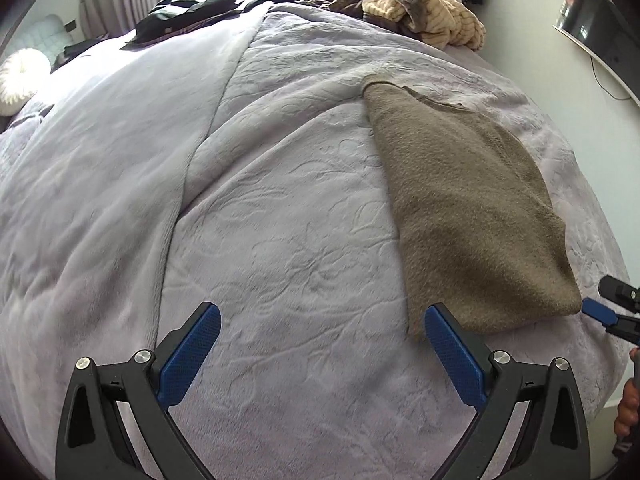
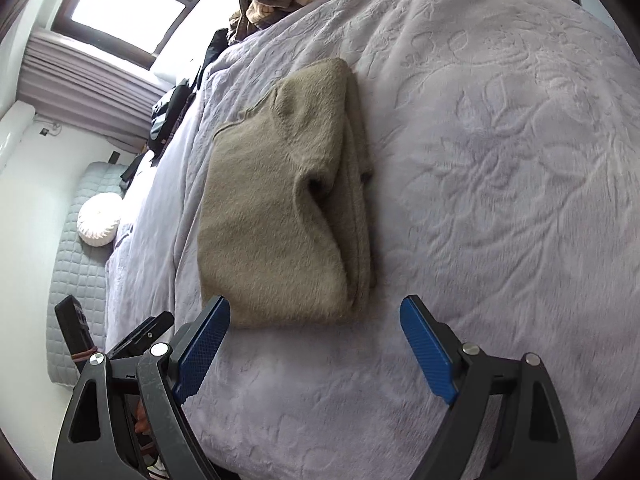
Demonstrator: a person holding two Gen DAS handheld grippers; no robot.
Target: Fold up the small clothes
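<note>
A folded tan fleece garment (image 1: 468, 208) lies flat on the lilac bedspread (image 1: 280, 220). It also shows in the right wrist view (image 2: 276, 208), with its layered folded edges along its right side. My left gripper (image 1: 322, 354) is open and empty, just left of the garment's near corner. My right gripper (image 2: 314, 354) is open and empty, just in front of the garment's near edge. The right gripper's blue tip also shows at the right edge of the left wrist view (image 1: 600, 312).
A heap of beige striped and brown clothes (image 1: 416, 8) lies at the far end of the bed, with dark clothes (image 1: 188, 16) to its left. A round white cushion (image 2: 99, 219) sits on a grey quilted mat (image 2: 74, 280) beside the bed. A TV (image 1: 596, 28) hangs on the right wall.
</note>
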